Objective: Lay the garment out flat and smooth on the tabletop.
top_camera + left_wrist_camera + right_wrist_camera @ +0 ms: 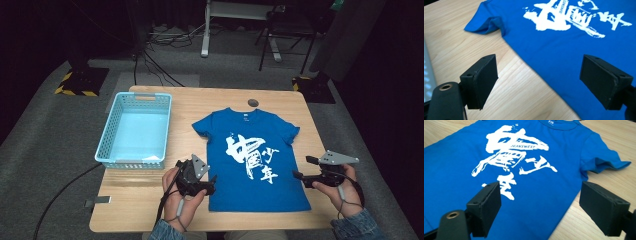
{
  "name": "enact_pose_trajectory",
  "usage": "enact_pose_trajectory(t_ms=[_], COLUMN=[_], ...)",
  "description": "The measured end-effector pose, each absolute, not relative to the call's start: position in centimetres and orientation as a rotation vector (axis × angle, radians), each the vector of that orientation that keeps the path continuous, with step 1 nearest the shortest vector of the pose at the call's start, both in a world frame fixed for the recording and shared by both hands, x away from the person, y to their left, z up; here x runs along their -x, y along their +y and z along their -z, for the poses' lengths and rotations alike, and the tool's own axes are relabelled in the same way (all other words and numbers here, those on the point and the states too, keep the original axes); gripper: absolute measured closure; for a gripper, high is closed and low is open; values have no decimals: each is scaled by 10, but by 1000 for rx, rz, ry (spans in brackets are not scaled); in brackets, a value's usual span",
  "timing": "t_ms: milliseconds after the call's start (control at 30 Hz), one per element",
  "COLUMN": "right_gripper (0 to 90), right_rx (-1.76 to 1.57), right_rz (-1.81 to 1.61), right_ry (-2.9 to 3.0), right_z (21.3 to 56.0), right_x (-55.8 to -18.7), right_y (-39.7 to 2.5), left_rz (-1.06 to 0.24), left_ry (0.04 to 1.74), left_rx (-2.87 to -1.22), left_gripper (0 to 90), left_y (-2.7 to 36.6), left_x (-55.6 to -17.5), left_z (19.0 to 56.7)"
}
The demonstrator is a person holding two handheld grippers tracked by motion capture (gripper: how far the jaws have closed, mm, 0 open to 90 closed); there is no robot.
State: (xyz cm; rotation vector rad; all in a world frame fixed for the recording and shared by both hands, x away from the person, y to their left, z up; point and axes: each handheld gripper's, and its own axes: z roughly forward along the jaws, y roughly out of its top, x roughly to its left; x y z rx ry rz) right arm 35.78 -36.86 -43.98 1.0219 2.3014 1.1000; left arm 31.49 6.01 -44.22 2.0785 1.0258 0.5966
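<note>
T-shirt hem beyond frame, fingers apart.

The blue T-shirt lies flat mid-table, nothing on top of it. A strip of bare wooden table runs along its left edge, and a narrower strip on the right. The light blue basket walls off the far left corner. A small grey round object sits just beyond the collar. The left gripper hangs over the shirt's lower left edge and the right gripper over its right edge, both with jaws wide apart.
</note>
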Motion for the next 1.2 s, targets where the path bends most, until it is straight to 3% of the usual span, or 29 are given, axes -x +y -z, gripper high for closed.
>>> enact_pose_trajectory(t_ms=[600,1200], right_gripper=[213,189], right_rx=[-1018,-1110], right_rz=[-1053,-1046], right_ry=[2342,2293], right_z=[442,461], right_x=[-351,-347], right_y=[-395,-427], left_rz=[-613,-618], left_ry=[1096,1209], left_rx=[-2049,-2030], left_gripper=[140,130], left_y=[110,163], left_x=[-301,-296], left_z=[448,469])
